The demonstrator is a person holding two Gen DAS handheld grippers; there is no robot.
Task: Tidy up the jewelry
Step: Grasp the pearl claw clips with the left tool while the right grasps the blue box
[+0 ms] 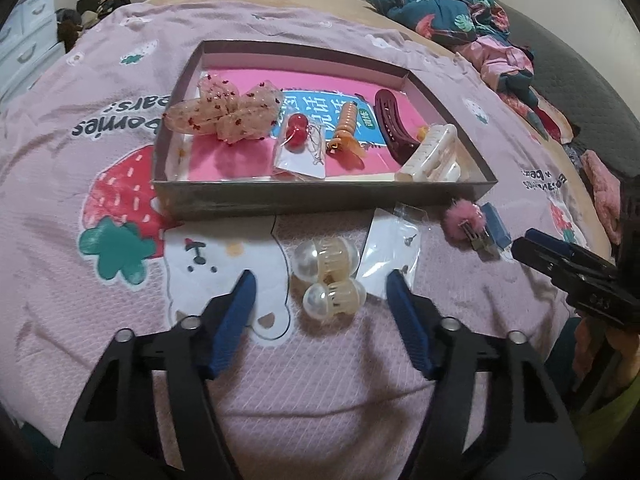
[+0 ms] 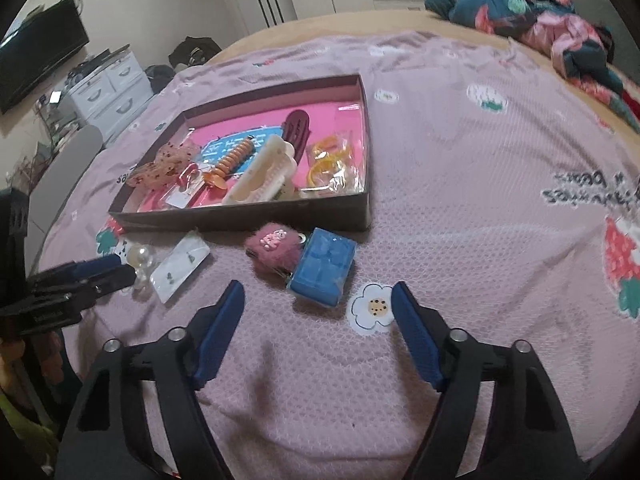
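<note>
Left gripper (image 1: 320, 280): jaws apart, nothing pinched; the blue fingers (image 1: 236, 312) stand either side of the pearl clip without touching it.
Pearl clip (image 1: 328, 276): on the blanket just in front of the box, between the left fingers.
Right gripper (image 2: 318, 292): jaws wide, holding nothing; it hangs over the blanket in front of the box's right corner.
Blue case (image 2: 324, 266): on the blanket just in front of the box, ahead of the right gripper's gap and not between its fingers.
Pink fluffy clip (image 2: 274, 250): touching the blue case's left side, close to the box wall.
Clear packet (image 1: 390, 244): flat on the blanket in front of the box, just right of the pearl clip.
Box (image 1: 320, 196): shallow and open on the pink blanket (image 1: 320, 380), with a pink lining.
Inside the box: a sheer bow (image 1: 224, 112) at the left, an orange spiral clip (image 1: 346, 128) mid-way, a dark red clip (image 1: 390, 124) and a cream claw clip (image 1: 430, 154) toward the right.
Beyond the box: bundled bedding (image 2: 520, 12) at the far right.
</note>
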